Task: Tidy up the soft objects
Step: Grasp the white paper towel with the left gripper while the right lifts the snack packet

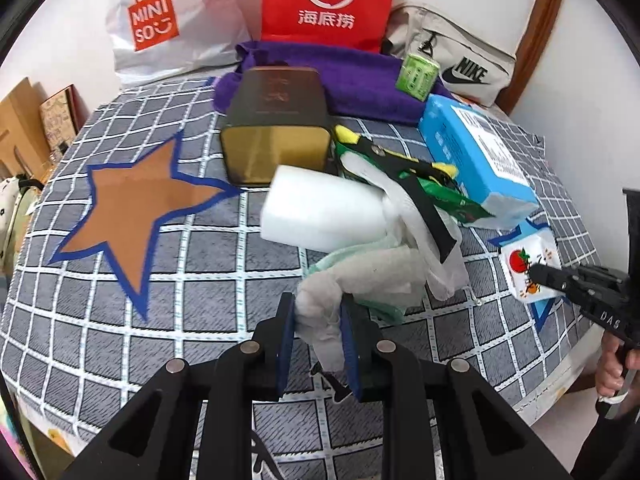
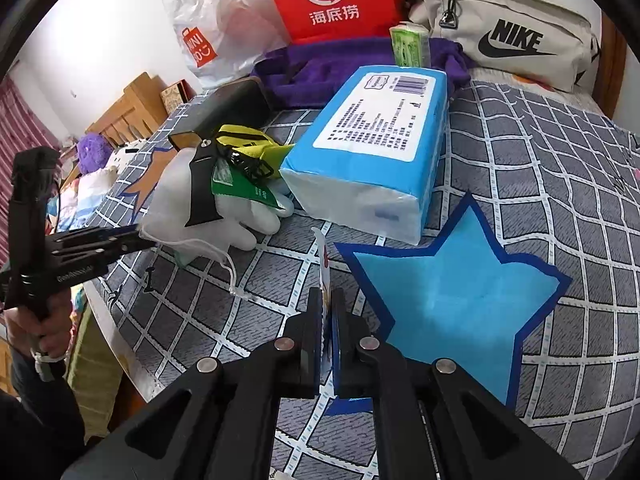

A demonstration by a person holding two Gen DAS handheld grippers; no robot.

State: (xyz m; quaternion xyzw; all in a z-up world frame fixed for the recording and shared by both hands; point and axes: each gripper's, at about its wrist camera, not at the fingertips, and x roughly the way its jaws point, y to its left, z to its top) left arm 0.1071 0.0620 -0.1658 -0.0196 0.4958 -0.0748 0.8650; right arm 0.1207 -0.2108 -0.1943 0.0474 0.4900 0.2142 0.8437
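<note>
My left gripper is shut on a crumpled white face mask with a green edge, held just above the checked bedspread. From the right wrist view the left gripper grips that mask's corner, and an ear loop trails on the cover. My right gripper is shut on a thin white tissue packet, seen edge-on beside the blue star patch. The left wrist view shows the packet's tomato print with the right gripper pinching its near side.
Behind the mask lie a white foam block, white gloves, a black strap with yellow and green tags, a blue tissue pack and a gold box. A purple towel, a green packet and bags stand at the back. A brown star patch is at left.
</note>
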